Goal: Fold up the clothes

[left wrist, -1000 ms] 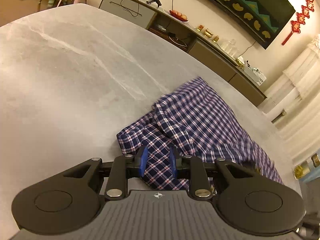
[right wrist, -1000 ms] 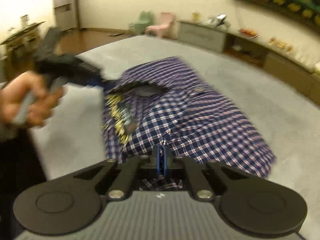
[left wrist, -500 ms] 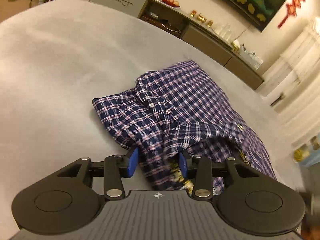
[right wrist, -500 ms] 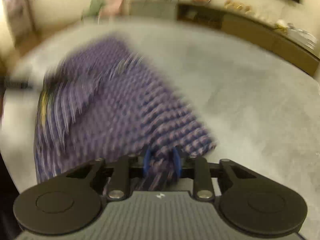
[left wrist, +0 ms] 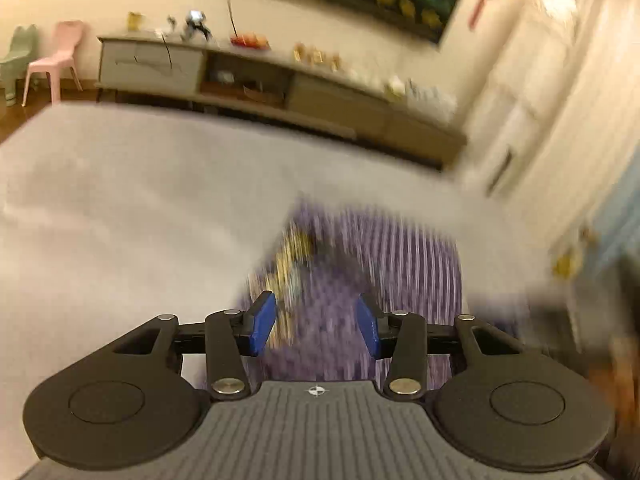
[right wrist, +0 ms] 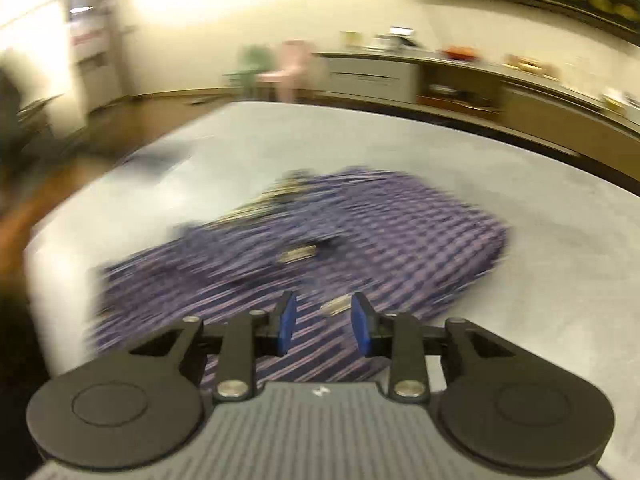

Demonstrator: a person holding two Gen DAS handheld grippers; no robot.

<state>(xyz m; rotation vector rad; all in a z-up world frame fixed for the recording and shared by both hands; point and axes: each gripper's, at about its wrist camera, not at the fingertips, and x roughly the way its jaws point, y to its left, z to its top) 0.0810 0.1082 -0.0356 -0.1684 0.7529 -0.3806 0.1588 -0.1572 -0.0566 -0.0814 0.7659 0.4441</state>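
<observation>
Shirt (right wrist: 360,236) pattern motion-smeared, folds unreadable

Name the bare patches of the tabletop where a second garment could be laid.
Bare grey table lies right of the plaid shirt, and beyond it toward the sideboard. In the left view, table is bare left of the shirt. The near edge is crowded by shirt.

left tool (left wrist: 316,322) gapes over blurred plaid shirt (left wrist: 400,256) (on grey table (left wrist: 140,200)).
</observation>
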